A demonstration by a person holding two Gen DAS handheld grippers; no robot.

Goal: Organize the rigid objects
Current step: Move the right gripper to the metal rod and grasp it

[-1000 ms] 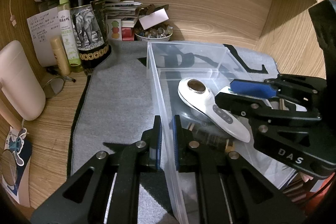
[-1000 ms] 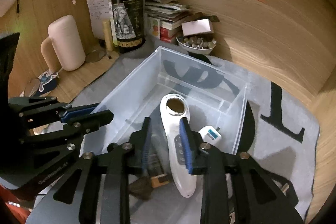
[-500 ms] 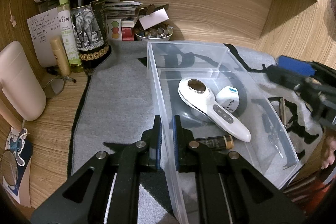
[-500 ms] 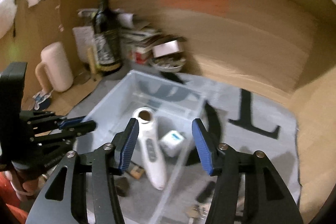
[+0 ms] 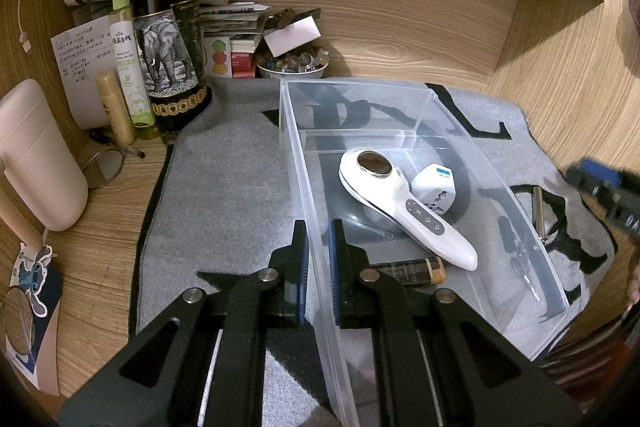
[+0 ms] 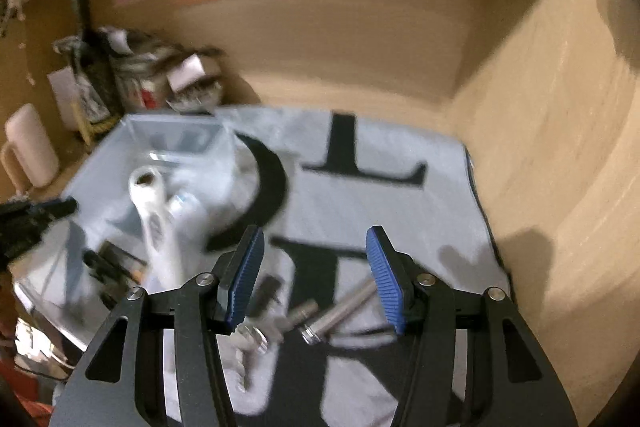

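The wooden table (image 5: 100, 211) is carrying a grey mat (image 5: 224, 195) with big black letters. A clear plastic box (image 5: 416, 107) is sitting on the mat. The left tool (image 5: 316, 271) is pinching the near side wall of the box, with one finger outside and one inside, closed tight on it.

Inside the box, a long white handheld device (image 5: 404, 207) is lying on a slant. A small white plug adapter (image 5: 436, 189) is resting just beside it, touching it. A small dark tube with a gold end (image 5: 412, 271) is lying near the left tool.

A dark bottle with an elephant on it (image 5: 168, 39) is standing upright behind the mat, next to a green spray bottle (image 5: 128, 55).

The right tool (image 6: 316, 275) is hanging over the mat, to the right of the box. Its jaws have just been opening and are standing apart with nothing between them. Under it, a metal tube (image 6: 340, 311) and some keys (image 6: 252, 339) are lying on the mat, blurry.
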